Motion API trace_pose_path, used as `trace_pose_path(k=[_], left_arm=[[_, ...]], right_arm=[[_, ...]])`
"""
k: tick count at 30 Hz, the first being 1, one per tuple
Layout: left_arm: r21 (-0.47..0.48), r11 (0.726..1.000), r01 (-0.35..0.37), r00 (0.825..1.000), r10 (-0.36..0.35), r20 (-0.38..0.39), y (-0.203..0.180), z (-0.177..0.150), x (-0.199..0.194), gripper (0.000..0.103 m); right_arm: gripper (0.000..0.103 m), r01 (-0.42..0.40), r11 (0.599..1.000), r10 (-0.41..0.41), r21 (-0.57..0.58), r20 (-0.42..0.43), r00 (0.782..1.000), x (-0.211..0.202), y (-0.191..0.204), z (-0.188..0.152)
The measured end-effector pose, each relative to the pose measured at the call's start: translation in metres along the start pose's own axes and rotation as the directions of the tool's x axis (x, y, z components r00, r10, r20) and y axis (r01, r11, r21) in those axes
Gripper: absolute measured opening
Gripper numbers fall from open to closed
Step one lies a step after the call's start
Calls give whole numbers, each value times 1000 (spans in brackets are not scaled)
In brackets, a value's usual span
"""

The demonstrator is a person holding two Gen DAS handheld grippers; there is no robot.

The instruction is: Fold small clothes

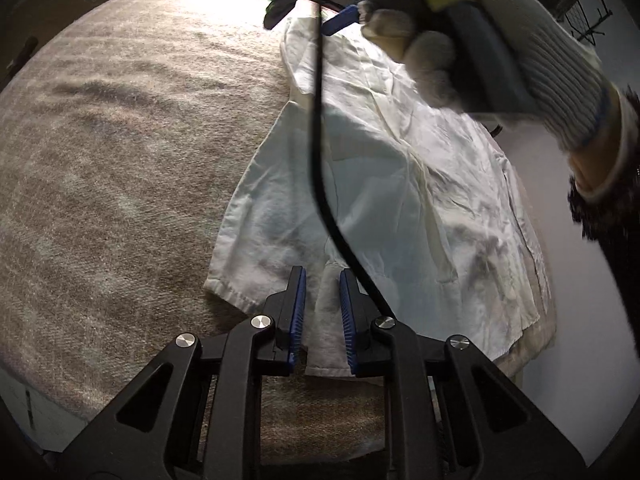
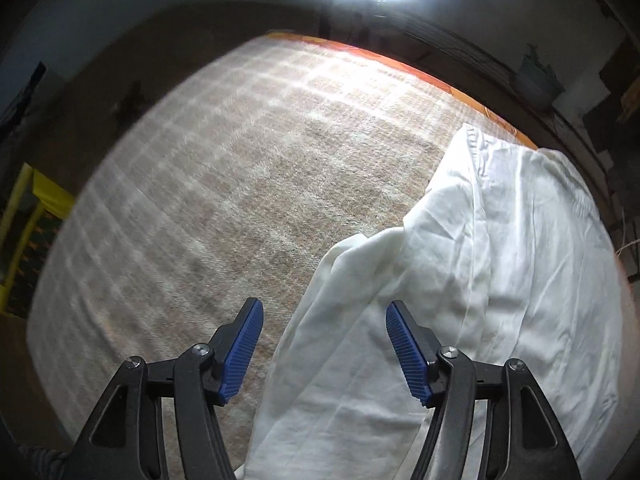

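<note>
White garment [image 1: 400, 200] is laid wrinkled on a beige-brown checked blanket [image 1: 120, 160], which covers a bed with an orange edge [image 2: 400, 60] seen at the far side. Cloth is thin, creased, with stitched hems; one hemmed end [image 1: 228, 292] is seen near the left gripper [image 1: 322, 312]. In the right wrist view a fold [image 2: 360, 256] is raised across the garment [image 2: 520, 260].

Left gripper: fingers [image 1: 298, 312] narrowly parted, a strip of hem lying between them; whether the cloth is actually pinched cannot be told. Right gripper [image 2: 324, 344]: fingers [image 2: 244, 344] spread wide, nothing gripped, garment edge beneath the gap.

Gloved right hand [image 1: 500, 40] and a black cable [image 1: 320, 140] are seen over the cloth. No readable writing or labels.
</note>
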State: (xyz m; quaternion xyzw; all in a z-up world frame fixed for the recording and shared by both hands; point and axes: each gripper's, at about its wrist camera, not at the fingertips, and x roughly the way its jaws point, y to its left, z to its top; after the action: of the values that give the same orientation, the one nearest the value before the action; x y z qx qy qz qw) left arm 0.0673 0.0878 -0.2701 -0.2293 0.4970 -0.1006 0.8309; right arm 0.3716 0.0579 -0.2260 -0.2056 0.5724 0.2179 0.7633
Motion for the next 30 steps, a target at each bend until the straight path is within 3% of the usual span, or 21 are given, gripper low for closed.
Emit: trace_pose_path(k=[3, 4, 5, 8, 9, 10, 16, 20, 22, 27, 28, 29, 30], left_arm=[[-11, 1000, 6, 1000, -6, 5, 0, 0, -1, 16], [-12, 1000, 7, 1000, -7, 6, 0, 0, -1, 16], [-11, 1000, 7, 1000, -7, 8, 0, -1, -1, 16], [19, 1000, -14, 1000, 14, 16, -4, -3, 0, 16], [34, 999, -27, 1000, 26, 18, -8, -5, 2, 5], [36, 999, -21, 1000, 21, 10, -10, -6, 2, 3], [-13, 999, 31, 999, -31, 44, -4, -8, -20, 1], [-20, 999, -37, 995, 39, 87, 4, -6, -32, 1], [-38, 997, -68, 995, 71, 64, 11, -5, -24, 1], [-34, 991, -129, 989, 131, 66, 14, -8, -19, 1], [-33, 992, -122, 989, 124, 76, 13, -7, -22, 1], [-29, 992, -124, 988, 126, 89, 12, -7, -24, 1], [-25, 991, -135, 985, 136, 102, 12, -6, -26, 6]], right_arm=[[62, 82, 995, -84, -49, -22, 996, 9, 2, 3], [54, 93, 995, -94, -47, -30, 995, 11, -2, 4], [37, 99, 994, -101, -38, -39, 994, 13, -7, 4], [15, 92, 995, -93, -23, -61, 994, 21, -17, 6], [10, 78, 997, -79, -17, -58, 995, 21, -20, 5], [1, 67, 998, -67, -9, -55, 996, 20, -22, 5], [0, 17, 999, -16, 38, -24, 1000, 0, -36, 5], [0, 0, 996, -2, 84, 24, 1000, -16, -49, 15], [0, -20, 994, 17, 107, 29, 999, -15, -55, 21], [1, -15, 997, 15, 81, 3, 1000, 13, -42, 19], [5, -33, 997, 32, 66, 8, 999, 16, -39, 18], [20, -48, 997, 47, 54, 15, 999, 15, -38, 16], [27, -52, 997, 50, 52, 27, 998, 9, -39, 14]])
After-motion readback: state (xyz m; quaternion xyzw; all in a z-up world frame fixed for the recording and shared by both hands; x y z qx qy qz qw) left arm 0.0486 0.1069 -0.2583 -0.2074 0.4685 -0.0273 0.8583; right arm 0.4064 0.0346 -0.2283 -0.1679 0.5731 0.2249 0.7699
